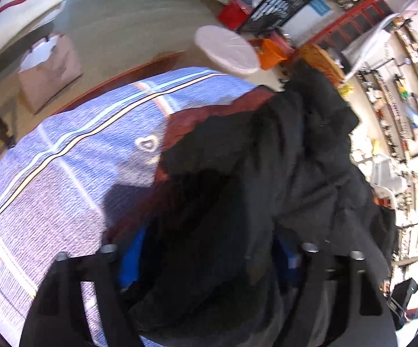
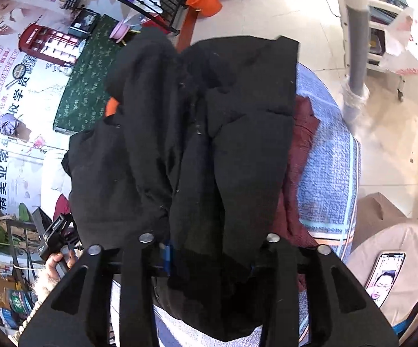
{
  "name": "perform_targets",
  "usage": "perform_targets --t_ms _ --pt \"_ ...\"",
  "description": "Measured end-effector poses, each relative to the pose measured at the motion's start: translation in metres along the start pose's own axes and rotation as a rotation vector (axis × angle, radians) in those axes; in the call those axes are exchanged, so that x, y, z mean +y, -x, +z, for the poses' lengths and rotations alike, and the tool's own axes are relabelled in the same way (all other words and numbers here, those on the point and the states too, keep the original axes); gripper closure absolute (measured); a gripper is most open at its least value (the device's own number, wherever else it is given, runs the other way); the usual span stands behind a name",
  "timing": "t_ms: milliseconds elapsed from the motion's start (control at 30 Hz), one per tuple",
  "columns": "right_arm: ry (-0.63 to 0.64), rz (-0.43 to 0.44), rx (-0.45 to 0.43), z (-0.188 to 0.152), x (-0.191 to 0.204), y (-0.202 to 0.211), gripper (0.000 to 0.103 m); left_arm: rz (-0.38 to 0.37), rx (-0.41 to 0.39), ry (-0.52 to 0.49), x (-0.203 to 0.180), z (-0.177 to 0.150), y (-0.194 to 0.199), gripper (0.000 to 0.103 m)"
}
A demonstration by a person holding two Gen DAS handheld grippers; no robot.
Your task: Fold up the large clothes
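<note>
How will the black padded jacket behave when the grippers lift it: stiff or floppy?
Probably floppy: the black padded jacket hangs in soft folds between both grippers. Its puffy quilted panels suggest bulky but fairly light. It may drag on the dark red garment beneath.

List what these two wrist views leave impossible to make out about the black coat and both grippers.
- Left gripper fingertips: left wrist view, buried under the black coat; the grip cannot be told.
- Right gripper fingertips: right wrist view, coat bunched between the fingers, contact hidden.
- Coat's lower hem: cut off by the bottom edge in both views.
- Maroon garment: mostly covered by the coat.
- Left wrist view: motion-blurred, coat seams unreadable.
</note>
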State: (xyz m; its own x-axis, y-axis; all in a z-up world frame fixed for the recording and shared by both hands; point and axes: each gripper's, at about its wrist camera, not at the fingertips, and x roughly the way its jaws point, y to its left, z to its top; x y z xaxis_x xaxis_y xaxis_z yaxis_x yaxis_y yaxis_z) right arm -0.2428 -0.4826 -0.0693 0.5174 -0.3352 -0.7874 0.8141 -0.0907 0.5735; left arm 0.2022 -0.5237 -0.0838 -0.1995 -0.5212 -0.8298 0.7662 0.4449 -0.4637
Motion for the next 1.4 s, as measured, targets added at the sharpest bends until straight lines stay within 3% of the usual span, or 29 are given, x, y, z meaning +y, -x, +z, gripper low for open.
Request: perform_targets --t_ms 100,200,300,367,467,600,867,1000,1400 --pt "-0.023 -0.015 0.014 0.0 -0.006 0.002 0.05 0.117 0.004 -0.041 -0.009 0.002 0.005 0.005" --pt "-0.018 -0.066 0.029 0.004 0.003 0.004 0.038 0.197 0.009 -0.086 -0.023 0.0 0.018 0.007" --pt "0.04 -0.179 0.024 0.01 0.024 0.01 0.024 0.299 -0.009 -0.184 -0.043 -0.011 0.039 0.006" --pt "0.082 -0.227 -0.001 0.011 0.037 0.019 0.024 0.334 -0.023 -0.263 -0.057 -0.023 0.054 0.006" --pt "0.155 -0.336 -0.056 0.009 0.06 0.033 0.017 0.331 -0.01 -0.372 -0.08 -0.044 0.077 0.006" --pt "0.264 -0.385 -0.086 -0.004 0.097 0.048 0.015 0.296 0.007 -0.445 -0.109 -0.073 0.101 0.006" --pt "0.405 -0.338 -0.09 -0.04 0.156 0.051 0.009 0.293 0.053 -0.489 -0.141 -0.115 0.118 0.006" --pt "0.436 -0.33 -0.063 -0.059 0.164 0.052 0.009 0.352 0.04 -0.542 -0.161 -0.135 0.13 0.006" --pt "0.463 -0.385 -0.079 -0.081 0.167 0.055 0.009 0.376 0.04 -0.566 -0.19 -0.162 0.13 0.006"
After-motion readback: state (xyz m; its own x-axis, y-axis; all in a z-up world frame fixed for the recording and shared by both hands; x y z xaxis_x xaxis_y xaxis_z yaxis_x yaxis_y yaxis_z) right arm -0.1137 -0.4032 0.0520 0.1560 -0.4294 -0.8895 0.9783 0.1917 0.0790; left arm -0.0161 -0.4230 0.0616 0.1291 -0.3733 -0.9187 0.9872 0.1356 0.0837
